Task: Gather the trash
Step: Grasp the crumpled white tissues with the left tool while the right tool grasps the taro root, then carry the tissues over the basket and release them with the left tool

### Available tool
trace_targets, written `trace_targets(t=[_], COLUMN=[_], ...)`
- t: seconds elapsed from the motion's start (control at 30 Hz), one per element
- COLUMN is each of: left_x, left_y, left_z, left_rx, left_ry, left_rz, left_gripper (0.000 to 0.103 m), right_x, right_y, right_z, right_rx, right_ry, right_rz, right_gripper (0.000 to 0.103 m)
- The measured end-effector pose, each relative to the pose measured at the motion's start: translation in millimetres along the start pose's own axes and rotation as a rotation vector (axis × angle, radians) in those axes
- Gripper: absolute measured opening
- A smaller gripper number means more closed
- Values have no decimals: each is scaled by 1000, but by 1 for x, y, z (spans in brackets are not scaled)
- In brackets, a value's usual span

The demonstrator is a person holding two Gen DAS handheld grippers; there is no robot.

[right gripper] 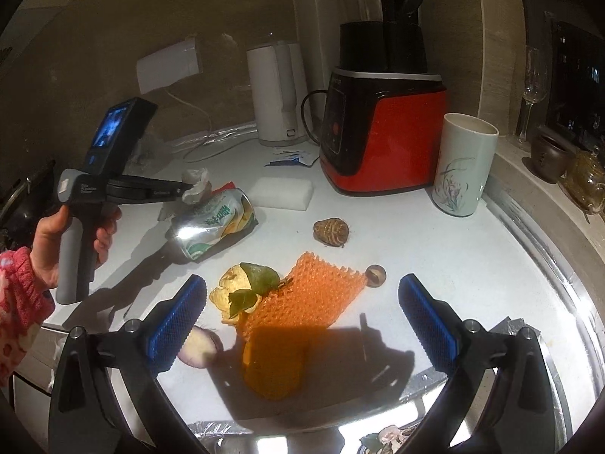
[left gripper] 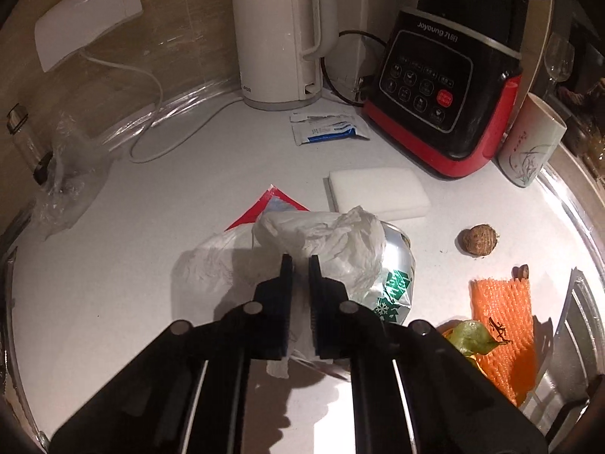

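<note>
My left gripper (left gripper: 300, 263) is shut on a crumpled white tissue (left gripper: 332, 238), held just above the white counter over a crushed green-and-silver can (left gripper: 393, 283). In the right wrist view the left gripper (right gripper: 189, 189) holds the tissue (right gripper: 196, 185) above the can (right gripper: 215, 223). My right gripper (right gripper: 302, 291) is open and empty, hovering over an orange foam net (right gripper: 314, 295), citrus peel with green leaves (right gripper: 242, 287) and a nutshell (right gripper: 375, 275). A purple onion piece (right gripper: 200, 344) lies by its left finger. A brown taro (right gripper: 331, 230) lies farther back.
A red-and-black blender (right gripper: 378, 128), white kettle (left gripper: 276, 34), floral cup (right gripper: 461, 166), white sponge (left gripper: 378, 193), blue-and-white wrapper (left gripper: 329, 130), red packet (left gripper: 264, 208) and clear plastic wrap (left gripper: 64, 174) stand around. A steel sink rim (right gripper: 567, 272) runs along the right.
</note>
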State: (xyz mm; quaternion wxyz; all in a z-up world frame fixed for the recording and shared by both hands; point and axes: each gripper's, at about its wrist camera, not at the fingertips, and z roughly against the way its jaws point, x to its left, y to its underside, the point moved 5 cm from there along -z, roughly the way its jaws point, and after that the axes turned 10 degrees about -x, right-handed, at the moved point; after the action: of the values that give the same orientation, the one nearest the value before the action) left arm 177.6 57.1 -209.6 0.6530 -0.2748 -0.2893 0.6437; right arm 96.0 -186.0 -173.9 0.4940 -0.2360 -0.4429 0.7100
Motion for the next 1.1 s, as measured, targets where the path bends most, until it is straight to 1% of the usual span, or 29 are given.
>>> trace_targets(t=[0.03, 0.1, 0.17, 0.27, 0.37, 0.43, 0.53, 0.57, 0.6, 0.63, 0.73, 0.8, 0.87, 1.0, 1.1], left_x=[1, 2, 4, 9, 15, 18, 23, 23, 24, 25, 28, 30, 33, 39, 44], left_y=[-3, -7, -10, -10, -8, -5, -1, 1, 3, 5, 12, 16, 21, 34, 49], left_z=[7, 19, 32, 48, 61, 68, 79, 82, 87, 91, 104, 111, 122, 147, 172], left_rx=[-13, -33, -55, -75, -89, -96, -107, -109, -111, -114, -124, -124, -128, -135, -143], left_ry=[5, 15, 26, 44, 52, 52, 56, 58, 60, 59, 54, 58, 53, 45, 28], left_rz=[1, -2, -1, 7, 10, 14, 26, 29, 31, 29, 37, 52, 66, 94, 124], left_gripper=[9, 9, 9, 9, 9, 9, 9, 9, 9, 9, 9, 9, 9, 9, 9], right_x=[-3, -10, -19, -31, -34, -33, -28, -26, -23, -21, -16, -17, -15, 4, 30], right_y=[-3, -7, -10, -12, -14, -13, -6, -3, -1, 0, 2, 2, -4, -23, -32], right_z=[-11, -37, -71, -115, -143, -157, -174, -176, -178, -178, -176, -174, -164, -126, -78], right_rx=[-2, 13, 50, 110, 151, 180, 231, 244, 255, 255, 252, 245, 227, 164, 111], right_ry=[-13, -10, -15, -53, -97, -102, -111, -111, -116, -110, -109, -122, -124, -137, -153], right_rz=[17, 59, 95, 97, 78, 89, 129, 146, 162, 181, 205, 180, 161, 148, 140], right_gripper=[101, 101, 101, 92, 89, 87, 72, 61, 46, 43, 42, 42, 42, 42, 42])
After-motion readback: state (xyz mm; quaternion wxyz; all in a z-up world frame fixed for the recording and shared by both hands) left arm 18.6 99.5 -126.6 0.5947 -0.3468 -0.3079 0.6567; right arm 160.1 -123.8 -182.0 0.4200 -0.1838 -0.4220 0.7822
